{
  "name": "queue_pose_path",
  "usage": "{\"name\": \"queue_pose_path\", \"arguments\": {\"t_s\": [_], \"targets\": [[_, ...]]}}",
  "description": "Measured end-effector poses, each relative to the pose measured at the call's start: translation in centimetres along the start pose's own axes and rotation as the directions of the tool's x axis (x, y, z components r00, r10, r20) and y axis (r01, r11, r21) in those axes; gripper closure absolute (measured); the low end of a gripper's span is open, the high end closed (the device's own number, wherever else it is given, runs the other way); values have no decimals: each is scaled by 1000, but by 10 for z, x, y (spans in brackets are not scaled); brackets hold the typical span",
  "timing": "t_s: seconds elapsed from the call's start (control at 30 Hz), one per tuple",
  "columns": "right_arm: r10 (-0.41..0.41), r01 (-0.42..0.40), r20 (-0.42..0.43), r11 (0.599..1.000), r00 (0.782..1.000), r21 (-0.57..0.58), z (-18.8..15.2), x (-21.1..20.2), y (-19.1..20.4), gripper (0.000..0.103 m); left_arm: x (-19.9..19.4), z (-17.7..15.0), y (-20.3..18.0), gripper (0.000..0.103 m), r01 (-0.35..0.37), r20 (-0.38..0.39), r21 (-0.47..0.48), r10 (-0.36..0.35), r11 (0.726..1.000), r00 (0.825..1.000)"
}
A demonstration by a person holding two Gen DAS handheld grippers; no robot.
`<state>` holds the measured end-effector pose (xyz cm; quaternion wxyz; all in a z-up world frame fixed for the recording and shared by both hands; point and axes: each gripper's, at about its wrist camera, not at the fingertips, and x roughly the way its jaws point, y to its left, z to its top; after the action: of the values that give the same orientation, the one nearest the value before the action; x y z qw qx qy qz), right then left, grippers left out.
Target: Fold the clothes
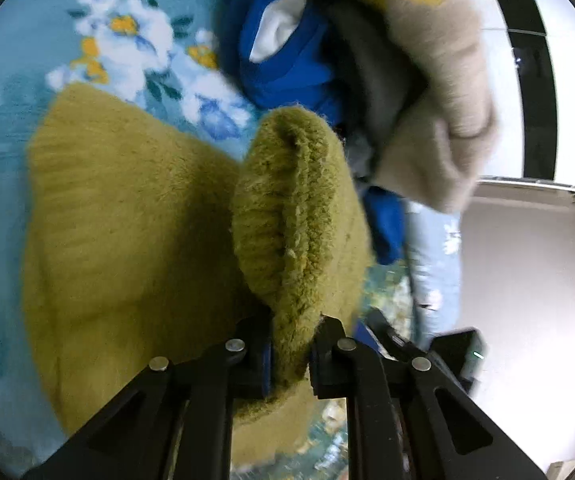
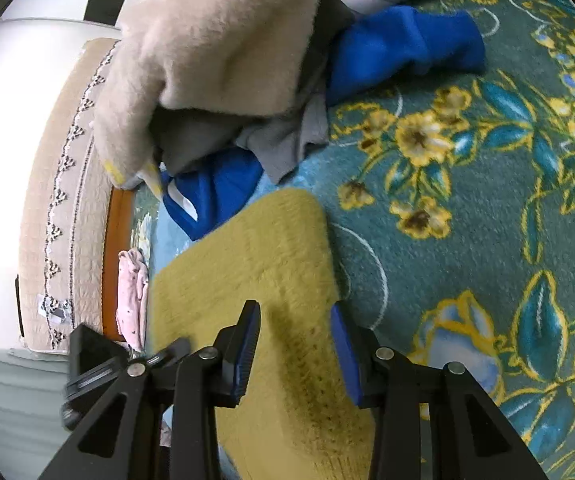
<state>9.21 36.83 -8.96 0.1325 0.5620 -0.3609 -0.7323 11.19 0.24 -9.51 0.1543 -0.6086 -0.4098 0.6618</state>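
An olive-yellow knit sweater (image 1: pixel 127 216) lies on the floral bedspread (image 1: pixel 15 64). My left gripper (image 1: pixel 291 356) is shut on a folded edge of this sweater (image 1: pixel 295 200), which stands up between the fingers. In the right wrist view the sweater (image 2: pixel 255 256) lies flat on the bedspread, and my right gripper (image 2: pixel 295 340) is open, its blue-padded fingers (image 2: pixel 247 344) straddling the sweater just above it. Part of the other gripper (image 2: pixel 99 364) shows at lower left of the right wrist view.
A pile of clothes lies beyond the sweater: a beige fleece (image 2: pixel 207 48), a blue garment (image 2: pixel 407 44) and a grey piece (image 2: pixel 283 140). A pink garment (image 2: pixel 131 300) sits by the wooden bed edge (image 2: pixel 111 264). The teal floral bedspread (image 2: pixel 487 200) extends right.
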Motion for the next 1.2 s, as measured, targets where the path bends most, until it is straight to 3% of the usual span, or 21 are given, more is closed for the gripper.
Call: {"name": "queue_pose_path", "arguments": {"t_s": [0.1, 0.23, 0.37, 0.57, 0.73, 0.93, 1.03, 1.2], "targets": [[2, -2, 1, 1000, 1000, -9, 0, 2, 4, 63, -26, -4, 4, 89, 5, 9, 3, -5, 1000, 1000], [6, -7, -21, 1000, 1000, -28, -3, 13, 13, 63, -25, 5, 38, 89, -85, 2, -27, 85, 996, 996], [-17, 15, -29, 996, 999, -87, -6, 14, 26, 63, -22, 7, 59, 89, -60, -10, -90, 60, 994, 998], [-17, 13, -27, 989, 999, -145, -11, 9, 43, 63, -41, 12, 62, 89, -51, 10, -36, 51, 998, 999], [-22, 6, -71, 978, 997, -210, -22, 19, 62, 63, -27, 19, 84, 88, -143, -21, -17, 143, 990, 990], [-89, 35, -143, 939, 986, -343, -45, 40, 82, 63, -37, 7, 104, 72, -60, 22, -95, 63, 994, 998], [-155, 91, -154, 929, 976, -359, -54, 56, 76, 62, -48, -1, 105, 55, -59, 50, -73, 62, 996, 997], [-175, 106, -156, 921, 972, -374, -60, 68, 70, 62, -46, -9, 101, 47, -92, 58, -26, 94, 995, 994]]}}
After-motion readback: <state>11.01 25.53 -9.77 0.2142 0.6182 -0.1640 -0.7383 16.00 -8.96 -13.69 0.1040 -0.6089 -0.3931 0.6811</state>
